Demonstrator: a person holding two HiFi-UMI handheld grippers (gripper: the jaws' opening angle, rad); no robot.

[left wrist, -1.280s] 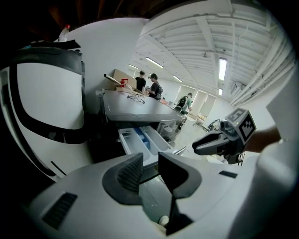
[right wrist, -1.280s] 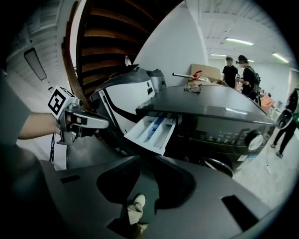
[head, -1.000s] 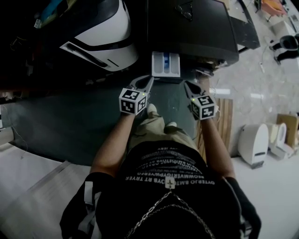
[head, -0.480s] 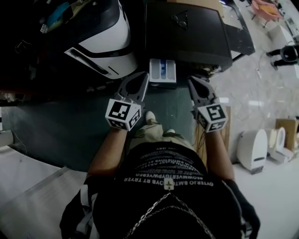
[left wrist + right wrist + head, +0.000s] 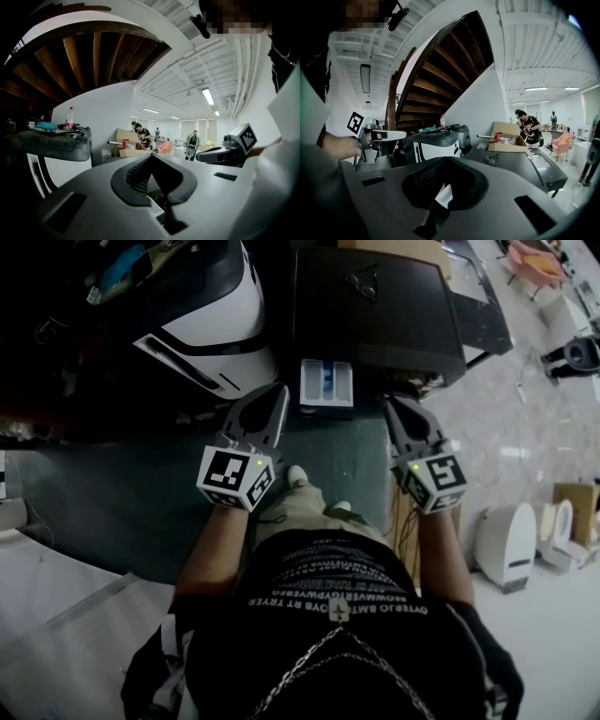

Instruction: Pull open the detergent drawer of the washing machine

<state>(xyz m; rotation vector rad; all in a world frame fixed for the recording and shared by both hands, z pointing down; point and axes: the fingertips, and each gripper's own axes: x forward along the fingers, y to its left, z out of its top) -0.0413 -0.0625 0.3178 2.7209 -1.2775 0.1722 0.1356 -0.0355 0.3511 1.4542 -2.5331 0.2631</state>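
Observation:
The dark-topped washing machine (image 5: pixel 375 306) stands ahead of me, and its white detergent drawer (image 5: pixel 326 385) with a blue compartment sticks out of its front. My left gripper (image 5: pixel 279 390) hangs just left of the drawer, shut and holding nothing. My right gripper (image 5: pixel 394 404) hangs to the drawer's right, also shut and empty. Neither touches the drawer. In the left gripper view the left gripper (image 5: pixel 151 155) has its jaws meeting at the tips, with the right gripper (image 5: pixel 229 150) off to the side. In the right gripper view the right gripper (image 5: pixel 446 158) is shut above the washing machine (image 5: pixel 511 168).
A white and black appliance (image 5: pixel 206 306) stands left of the washer. A white unit (image 5: pixel 511 540) sits on the light floor at the right. Cardboard boxes (image 5: pixel 508 136) and people (image 5: pixel 527 126) are in the room behind the washer. A wooden staircase (image 5: pixel 436 75) rises overhead.
Both grippers have risen from beside the drawer toward the head camera and now look larger and further apart. The drawer stays pulled out.

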